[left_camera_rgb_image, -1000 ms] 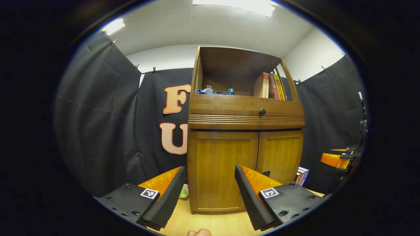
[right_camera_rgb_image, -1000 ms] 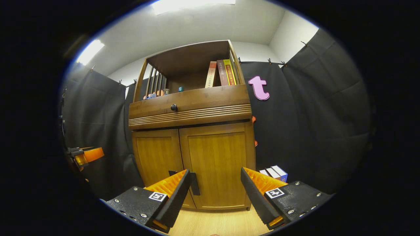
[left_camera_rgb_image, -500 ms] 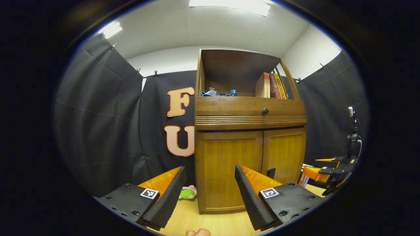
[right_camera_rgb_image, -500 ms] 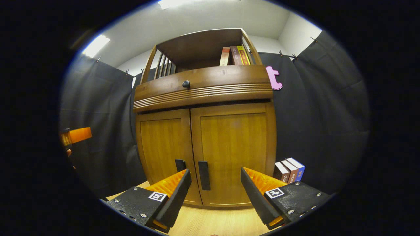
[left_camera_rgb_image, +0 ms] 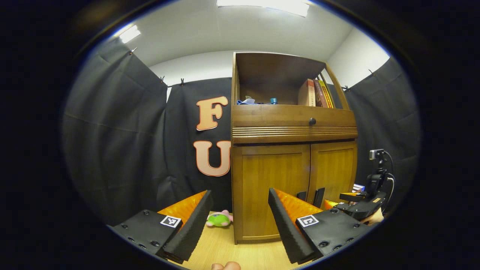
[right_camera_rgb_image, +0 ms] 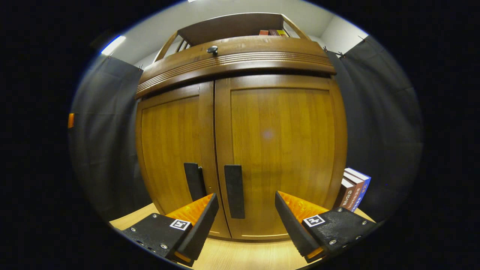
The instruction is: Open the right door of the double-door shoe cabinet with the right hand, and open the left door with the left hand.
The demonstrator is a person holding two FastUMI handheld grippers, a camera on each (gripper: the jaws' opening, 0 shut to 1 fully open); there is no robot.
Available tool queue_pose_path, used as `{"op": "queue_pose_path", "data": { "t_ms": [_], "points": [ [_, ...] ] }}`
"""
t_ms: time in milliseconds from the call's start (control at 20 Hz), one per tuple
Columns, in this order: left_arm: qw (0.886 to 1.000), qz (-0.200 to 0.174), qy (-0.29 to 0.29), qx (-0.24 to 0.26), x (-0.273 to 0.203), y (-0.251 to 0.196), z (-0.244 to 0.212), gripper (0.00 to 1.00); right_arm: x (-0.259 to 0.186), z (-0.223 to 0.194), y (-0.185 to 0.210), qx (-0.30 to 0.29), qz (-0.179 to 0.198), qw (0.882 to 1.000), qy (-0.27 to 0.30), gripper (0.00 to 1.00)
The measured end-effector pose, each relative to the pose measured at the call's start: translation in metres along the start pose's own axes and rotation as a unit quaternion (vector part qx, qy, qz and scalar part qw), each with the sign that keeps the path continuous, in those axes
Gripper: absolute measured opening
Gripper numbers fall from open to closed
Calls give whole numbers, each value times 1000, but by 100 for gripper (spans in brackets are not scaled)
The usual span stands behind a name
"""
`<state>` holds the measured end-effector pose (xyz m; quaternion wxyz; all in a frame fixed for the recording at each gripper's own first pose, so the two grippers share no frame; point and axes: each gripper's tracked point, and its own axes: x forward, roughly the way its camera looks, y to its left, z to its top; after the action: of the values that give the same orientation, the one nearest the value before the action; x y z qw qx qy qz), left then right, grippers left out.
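Right gripper [right_camera_rgb_image: 245, 217]: wide, empty; right handle [right_camera_rgb_image: 234, 191] upright, just beyond, slightly left
Left gripper [left_camera_rgb_image: 238, 215]: wide; probably farther off

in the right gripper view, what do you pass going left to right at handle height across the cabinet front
left door → left door handle → right door handle → right door → stack of books beside the cabinet

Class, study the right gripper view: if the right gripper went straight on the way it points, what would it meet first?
Most likely the right door's handle, which stands between the open fingers of the right gripper, then the closed right door. Depth is unclear.
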<state>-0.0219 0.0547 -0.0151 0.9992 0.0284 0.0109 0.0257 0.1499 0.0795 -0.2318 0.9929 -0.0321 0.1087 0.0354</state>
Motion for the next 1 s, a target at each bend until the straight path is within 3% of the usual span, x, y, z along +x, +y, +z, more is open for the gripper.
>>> {"op": "queue_pose_path", "data": {
  "t_ms": [50,100,150,300,350,400,550,600,650,950,1000],
  "points": [
    [1000,0,2,0,3,2,-2,95,9,-5,2,1,-1,1000,4,94],
    [1000,0,3,-1,5,4,-5,95,17,-9,3,2,-2,1000,7,100],
    [1000,0,4,-3,9,6,-6,95,24,-11,4,1,-2,1000,8,93],
    [1000,-1,9,-14,17,11,-16,95,45,-17,7,3,-3,1000,9,87],
    [1000,-1,10,-18,19,13,-18,95,50,-20,8,3,-4,1000,13,98],
    [1000,2,10,-19,22,16,-22,95,54,-22,8,3,-5,1000,17,87],
    [1000,15,9,-12,27,26,-24,97,62,-26,10,9,4,1000,20,78],
    [1000,15,9,-11,29,26,-26,95,64,-26,12,11,7,1000,18,87],
    [1000,12,9,-13,30,24,-27,97,67,-25,13,11,10,1000,16,72],
    [1000,-3,16,-13,35,13,-32,95,73,-30,17,23,21,999,26,59],
    [1000,-5,15,-11,34,11,-31,95,73,-30,17,26,22,999,25,47]
  ]
}}
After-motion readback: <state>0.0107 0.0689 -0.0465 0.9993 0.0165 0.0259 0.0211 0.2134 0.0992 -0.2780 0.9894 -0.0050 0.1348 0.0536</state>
